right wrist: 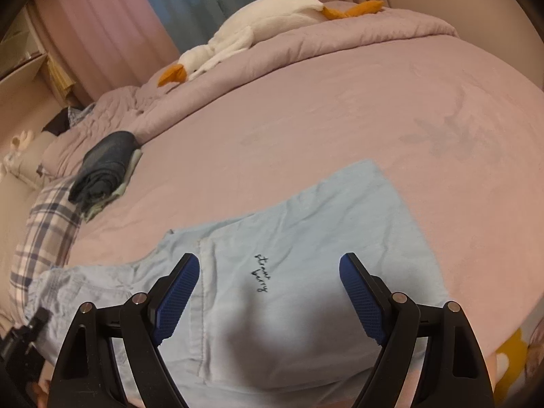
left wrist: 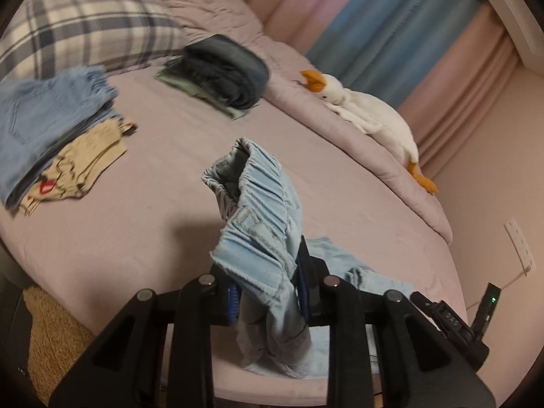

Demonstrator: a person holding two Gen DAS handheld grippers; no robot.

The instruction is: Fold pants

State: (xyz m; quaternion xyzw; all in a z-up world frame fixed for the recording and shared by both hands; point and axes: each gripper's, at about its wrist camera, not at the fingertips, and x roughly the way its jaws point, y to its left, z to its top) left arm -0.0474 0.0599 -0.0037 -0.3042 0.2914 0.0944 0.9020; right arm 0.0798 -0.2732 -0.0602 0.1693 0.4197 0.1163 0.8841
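Note:
Light blue pants (right wrist: 306, 255) lie on the pink bed (right wrist: 374, 108), the leg part flat, with a back pocket and small dark lettering. My left gripper (left wrist: 268, 292) is shut on the pants' elastic waistband (left wrist: 261, 204) and holds it bunched up above the bed. My right gripper (right wrist: 268, 289) is open just above the flat pants, one blue pad (right wrist: 176, 295) on each side of the lettering. It holds nothing.
A folded dark pile (left wrist: 224, 71) on a green cloth lies near the plaid pillow (left wrist: 88, 34). A stack of folded jeans (left wrist: 44, 119) on a beige garment sits at left. A white goose toy (left wrist: 367, 115) lies on the rolled quilt. Curtains hang behind.

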